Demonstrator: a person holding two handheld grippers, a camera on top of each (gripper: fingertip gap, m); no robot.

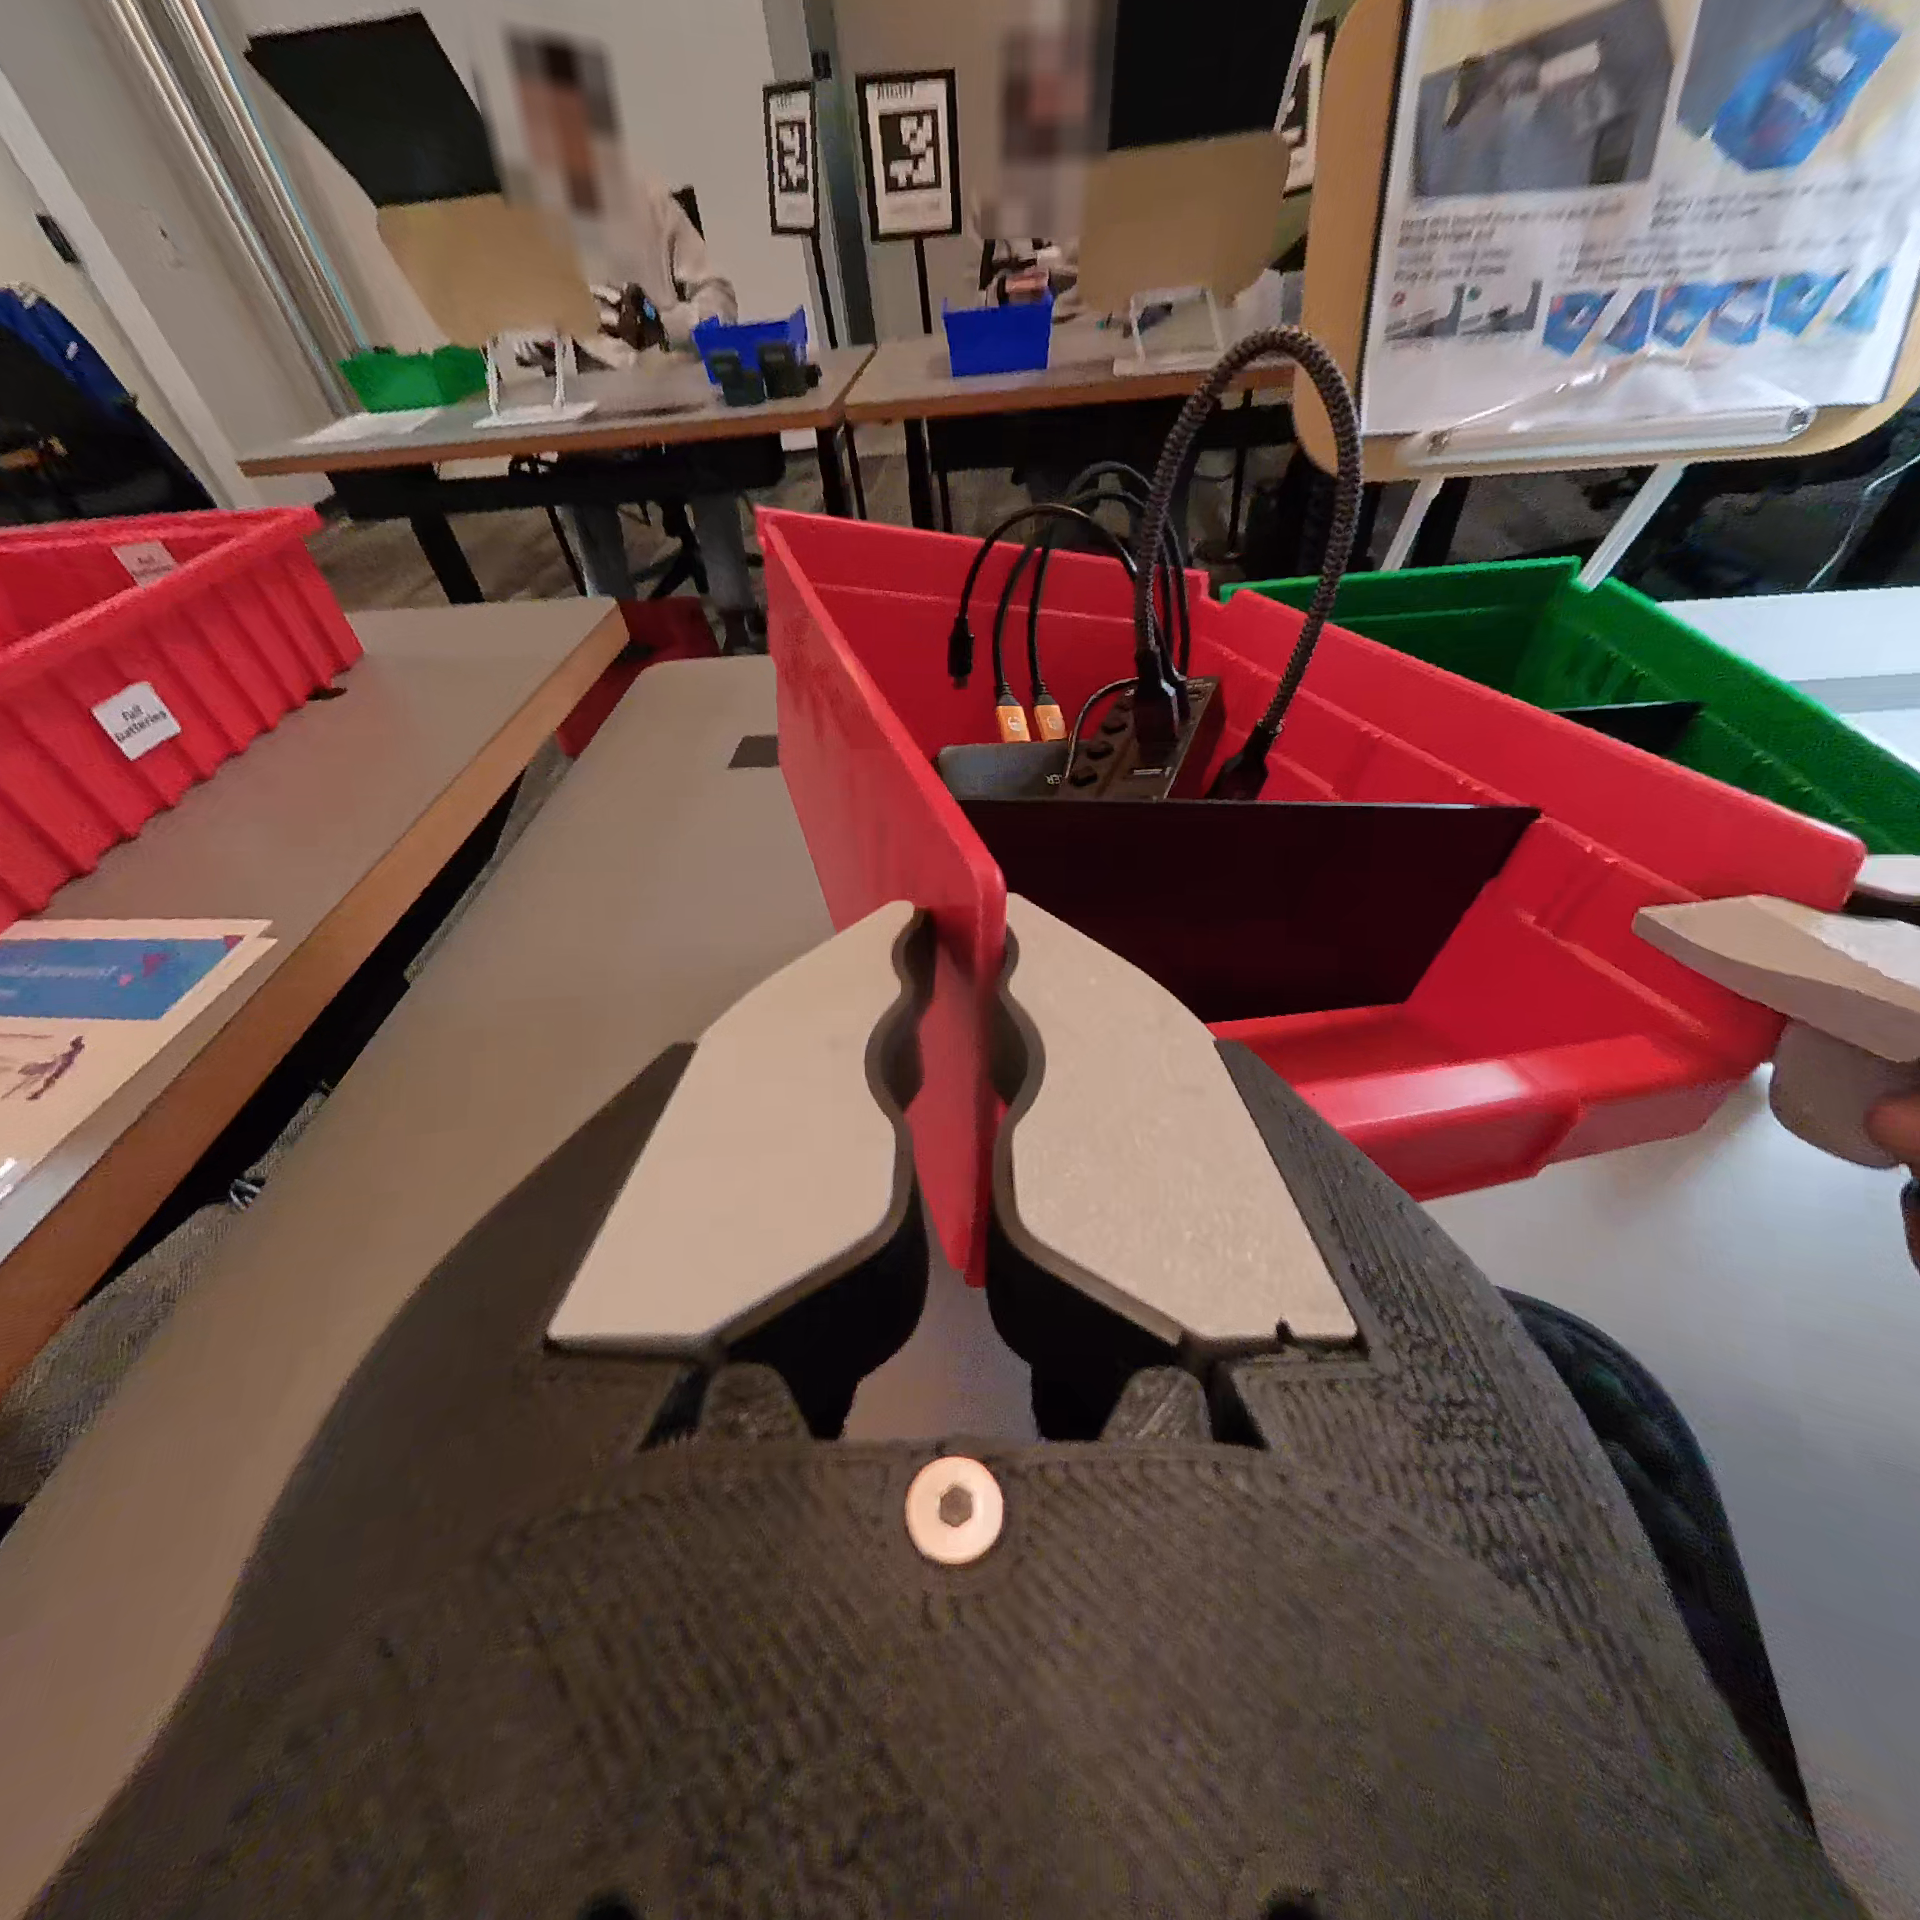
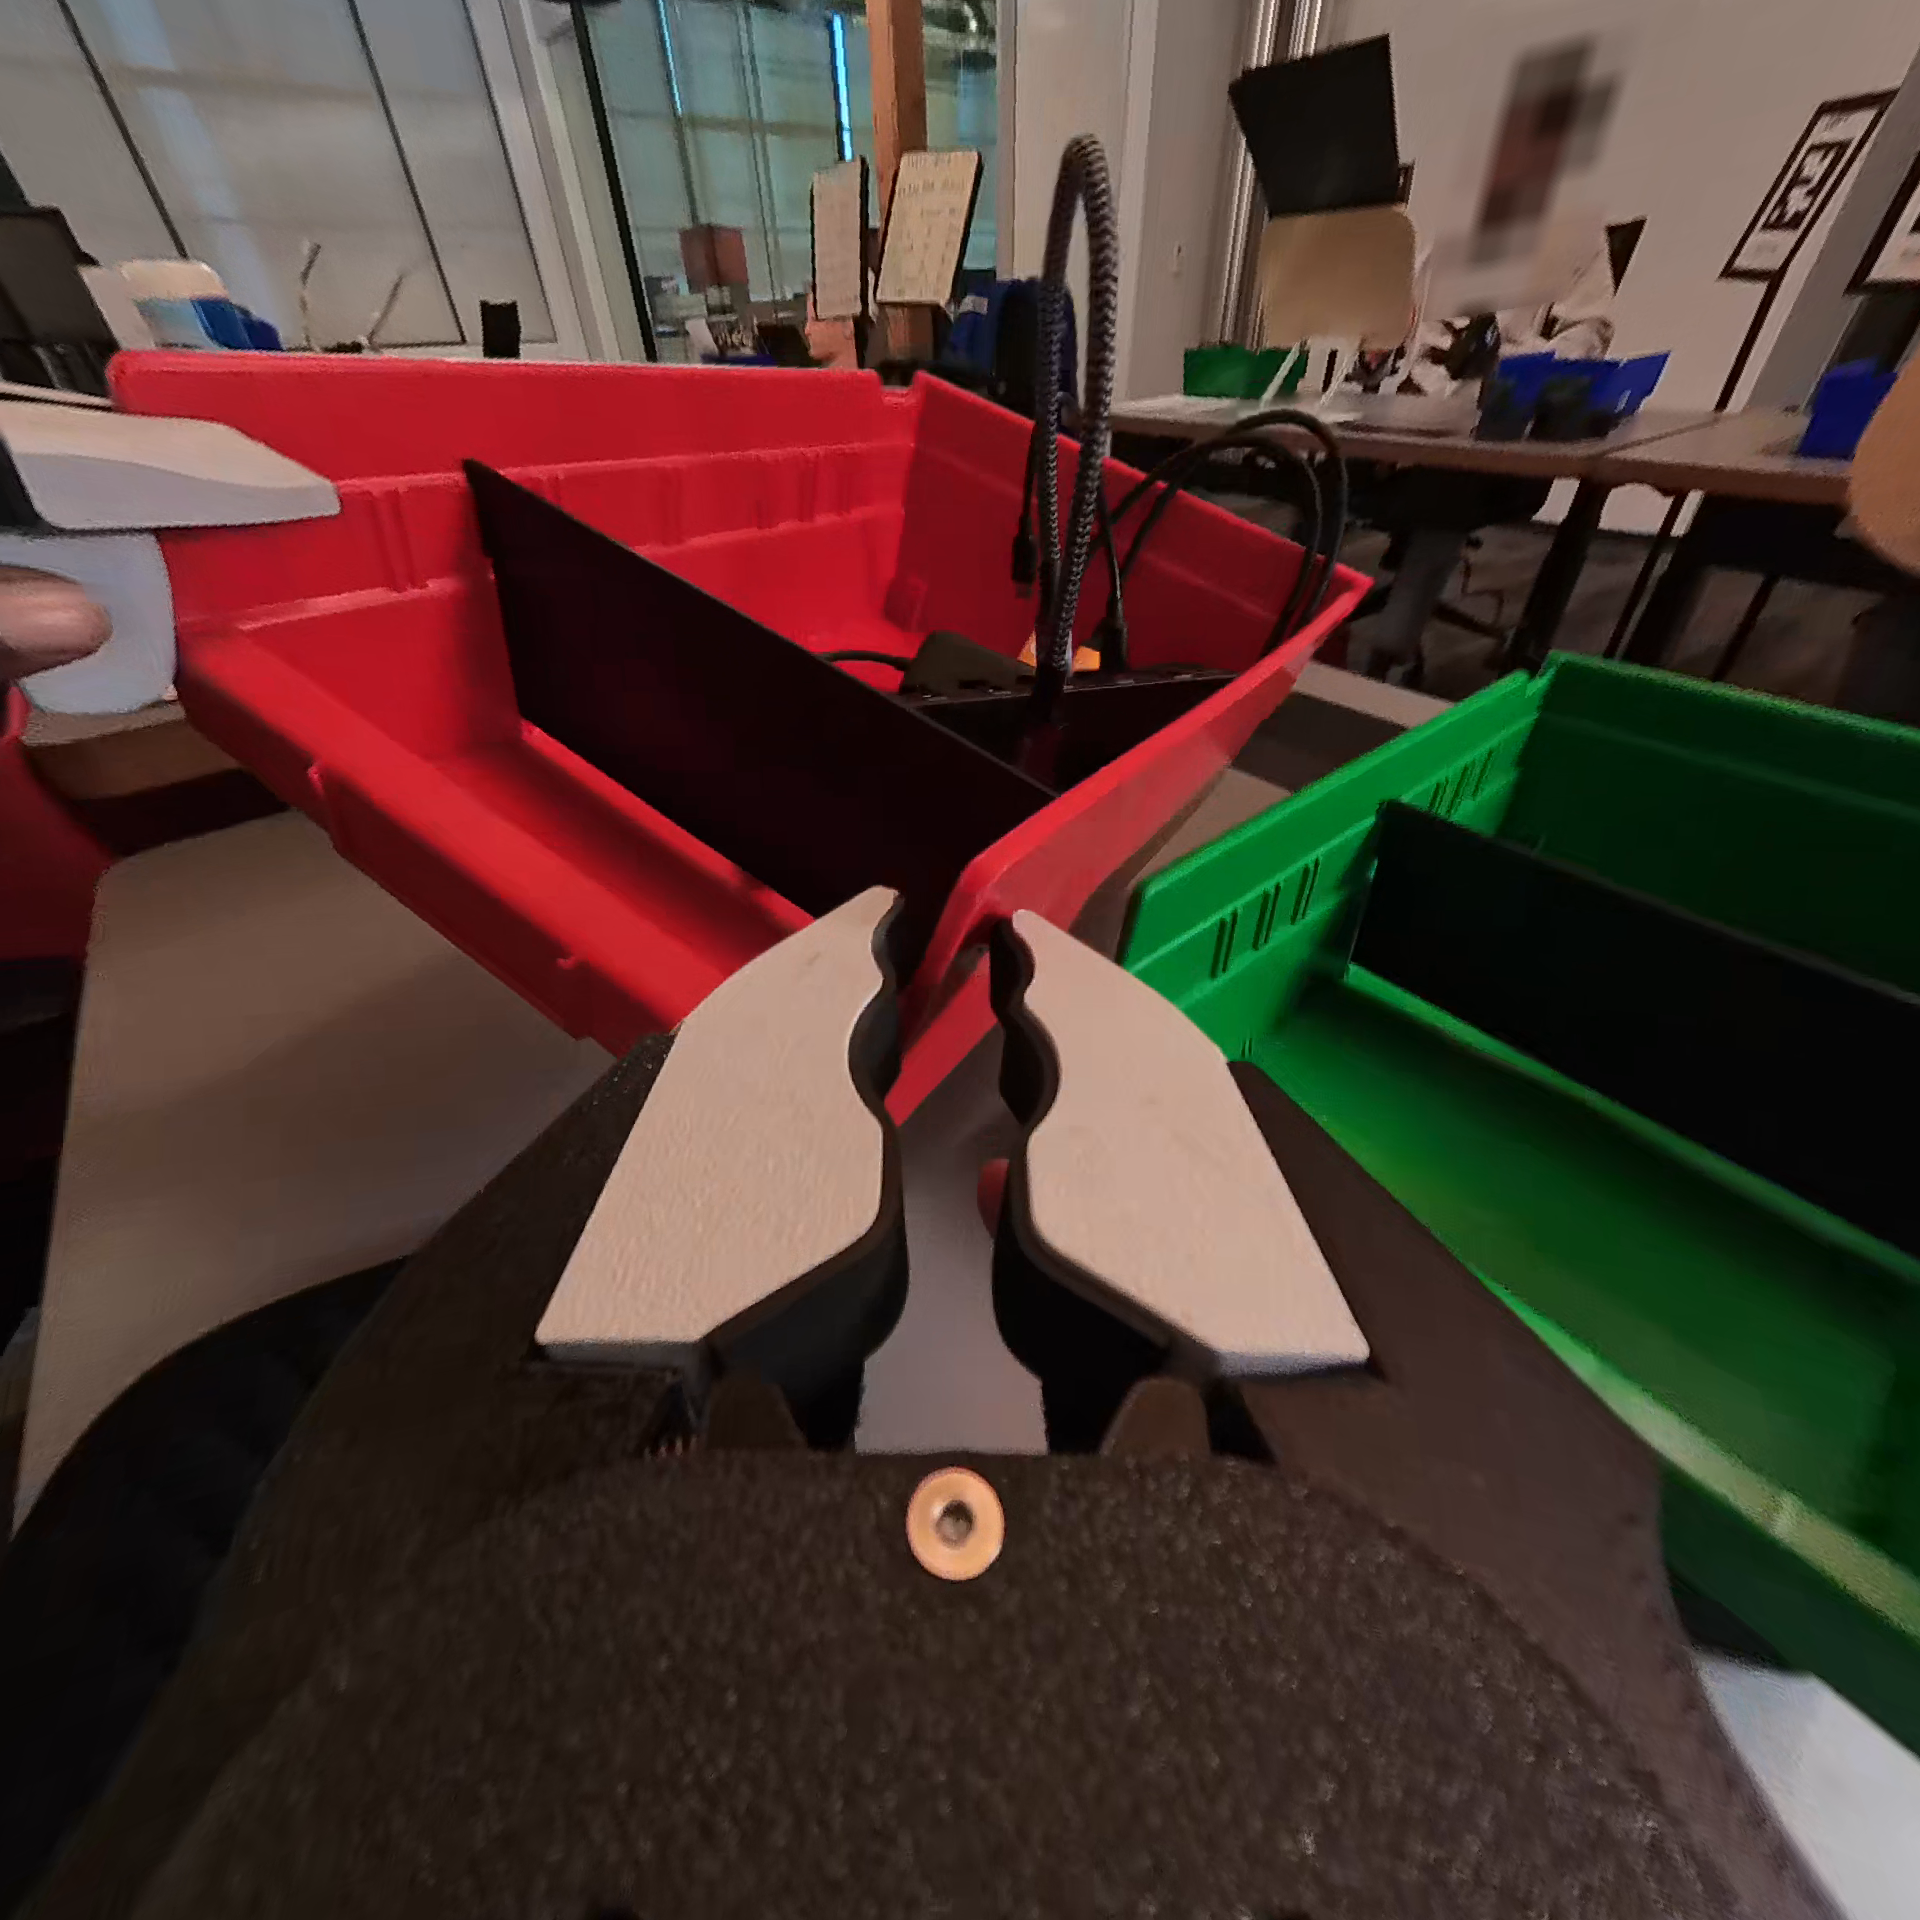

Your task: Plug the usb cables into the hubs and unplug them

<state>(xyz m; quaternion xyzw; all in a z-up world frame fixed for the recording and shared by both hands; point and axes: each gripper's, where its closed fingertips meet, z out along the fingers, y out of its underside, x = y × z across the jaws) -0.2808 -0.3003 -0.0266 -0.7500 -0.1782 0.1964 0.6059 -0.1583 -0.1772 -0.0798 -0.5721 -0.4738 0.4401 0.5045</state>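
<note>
Two hand-held grippers, left (image 1: 961, 935) and right (image 2: 945, 925), each clench a bin (image 1: 1351, 1060) wall; hubs (image 1: 1132, 743) lie at 12 o'clock, equally near.

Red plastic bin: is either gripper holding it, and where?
Both. The left gripper clamps the red plastic bin by its left side wall; the right gripper grips its right wall's rim.

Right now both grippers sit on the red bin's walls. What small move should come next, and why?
Probably draw the red bin closer, both grippers together. The left gripper clamps its left wall and the right gripper pinches the opposite wall near the green bin, though less clearly. The hubs and cables lie beyond the black divider, out of easy reach.
</note>
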